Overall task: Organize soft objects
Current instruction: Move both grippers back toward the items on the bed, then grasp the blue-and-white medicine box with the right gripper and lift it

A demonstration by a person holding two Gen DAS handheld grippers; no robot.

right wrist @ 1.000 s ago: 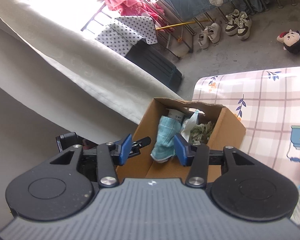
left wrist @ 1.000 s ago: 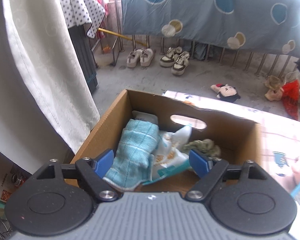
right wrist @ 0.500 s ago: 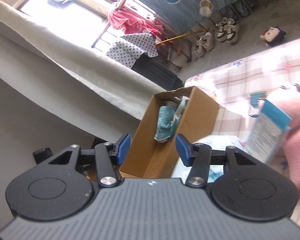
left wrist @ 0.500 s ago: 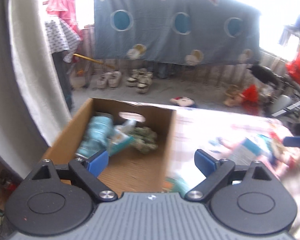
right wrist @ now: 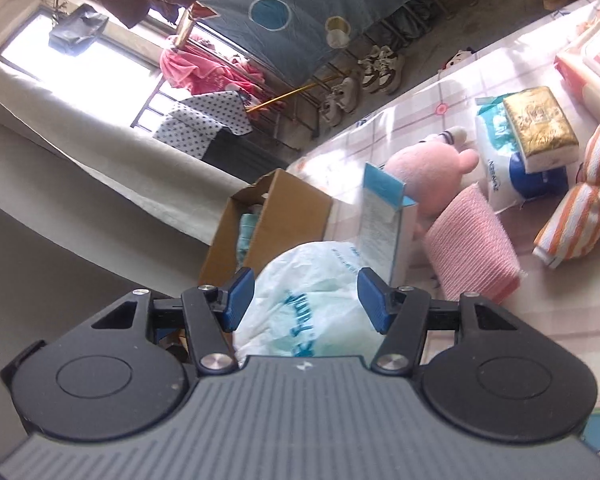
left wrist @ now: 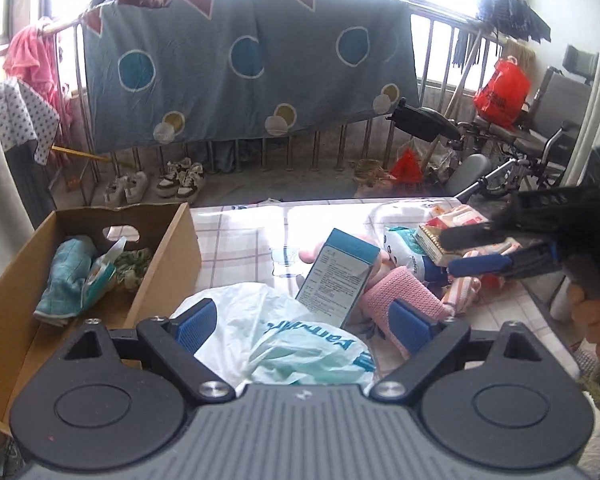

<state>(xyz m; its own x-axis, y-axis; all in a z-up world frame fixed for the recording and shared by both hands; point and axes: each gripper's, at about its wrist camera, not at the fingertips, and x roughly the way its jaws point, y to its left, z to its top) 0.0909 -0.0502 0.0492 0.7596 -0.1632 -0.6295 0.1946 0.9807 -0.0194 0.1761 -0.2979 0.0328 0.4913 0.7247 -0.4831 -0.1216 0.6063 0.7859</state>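
A cardboard box [left wrist: 168, 264] stands at the table's left and holds a teal cloth [left wrist: 66, 276], a packet and a green rag. My left gripper [left wrist: 304, 326] is open and empty above a white plastic bag [left wrist: 296, 340]. My right gripper [right wrist: 306, 300] is open and empty over the same bag [right wrist: 320, 296]; it also shows at the right of the left wrist view [left wrist: 496, 252]. Beyond lie a teal carton [left wrist: 340, 276], a pink knit roll [right wrist: 472, 240], a pink plush toy [right wrist: 424, 168] and an orange-striped cloth [right wrist: 580, 208].
A blue-white pouch [right wrist: 508, 160], a gold pack [right wrist: 540, 128] and red-white packs [right wrist: 596, 60] lie on the checked tablecloth [left wrist: 240, 240]. A white curtain [right wrist: 80, 140] hangs left of the box. Shoes [left wrist: 180, 180] and a railing with a blue sheet stand behind.
Both grippers have swung right, away from the box and over the plastic bag and the pile on the table. Both stay open and empty.
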